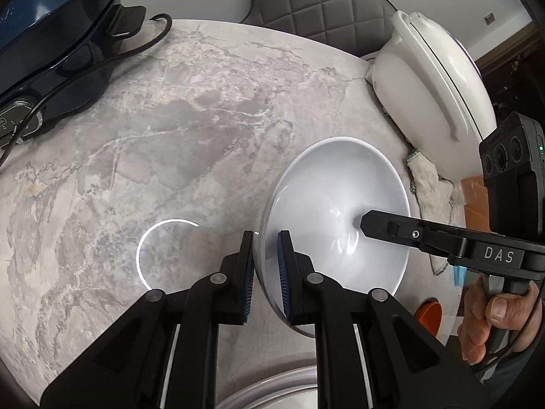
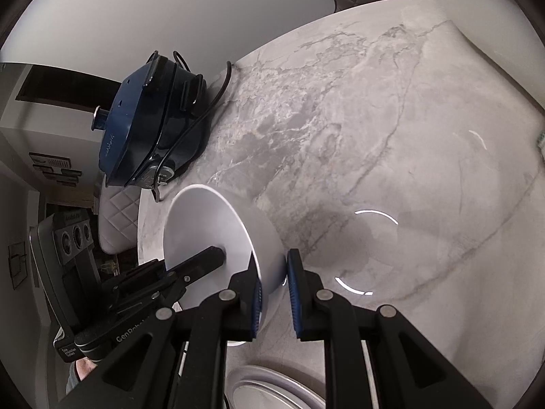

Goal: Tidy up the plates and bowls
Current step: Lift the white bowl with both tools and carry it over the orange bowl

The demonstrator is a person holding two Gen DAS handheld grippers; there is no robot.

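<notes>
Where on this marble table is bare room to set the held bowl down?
Bare marble table spreads between the blue cooker and white cooker. Crowded: right edge by the cloth, and the near edge, where a plate sits.

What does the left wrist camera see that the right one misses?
Only the left view shows the white cooker, a cloth and the person's hand. Only the right view shows the wall shelves. Both show the bowl held tilted, each claw gripping its rim, plus the blue cooker, the marble table and a plate below.
</notes>
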